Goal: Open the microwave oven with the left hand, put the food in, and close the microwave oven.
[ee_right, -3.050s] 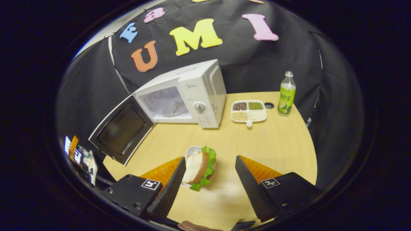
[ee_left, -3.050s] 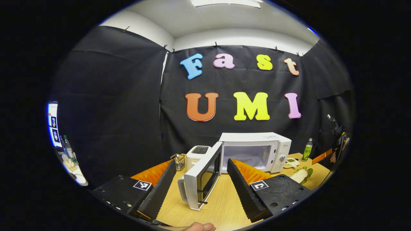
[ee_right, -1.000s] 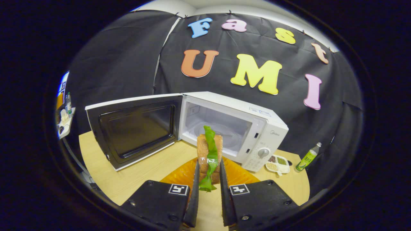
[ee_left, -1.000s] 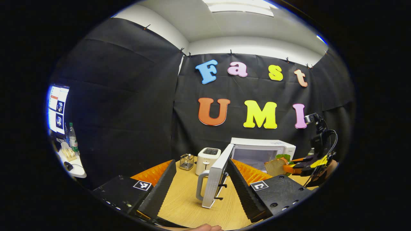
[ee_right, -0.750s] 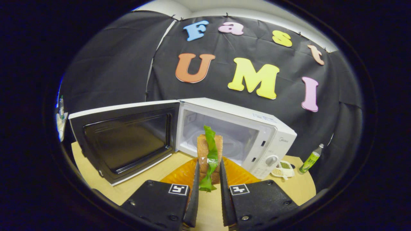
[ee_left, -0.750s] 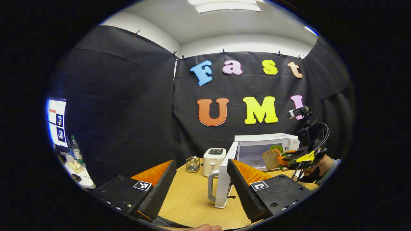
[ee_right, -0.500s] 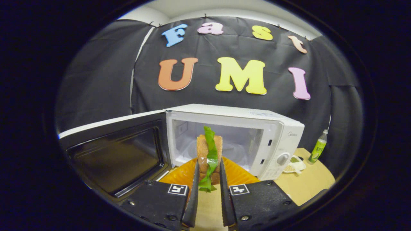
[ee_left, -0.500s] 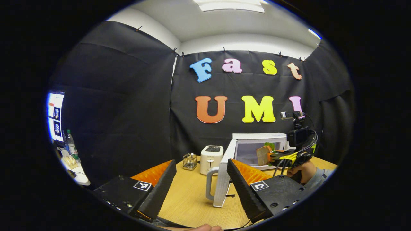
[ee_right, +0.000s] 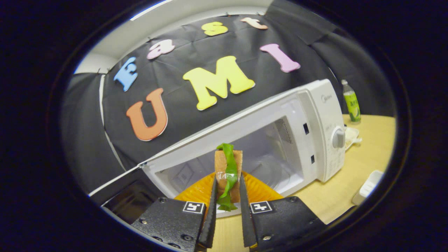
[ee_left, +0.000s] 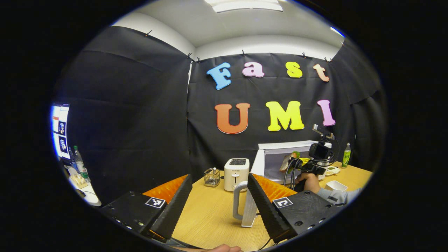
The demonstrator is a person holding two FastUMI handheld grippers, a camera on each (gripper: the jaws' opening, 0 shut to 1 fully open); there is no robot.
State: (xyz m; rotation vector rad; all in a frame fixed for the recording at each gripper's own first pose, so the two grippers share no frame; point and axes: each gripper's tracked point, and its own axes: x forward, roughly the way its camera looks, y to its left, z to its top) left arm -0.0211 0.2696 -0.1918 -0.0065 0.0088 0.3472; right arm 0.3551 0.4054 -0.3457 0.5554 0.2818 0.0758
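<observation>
Right gripper view: my right gripper (ee_right: pixel 226 210) is clamped on the sandwich (ee_right: pixel 228 172), held upright at the microwave (ee_right: pixel 315 119) mouth, cavity straight ahead. My left gripper (ee_left: pixel 218 199) hangs spread beside the open door (ee_left: pixel 249 210).

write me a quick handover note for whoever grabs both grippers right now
Right gripper: shut on the sandwich, held at the mouth of the microwave.
Left gripper: open, holding nothing, back from the microwave door, which stands open.
Done: door opened, sandwich picked up and brought to the cavity.
Left: set the sandwich inside, release, pull the right gripper out, then close the door.
</observation>
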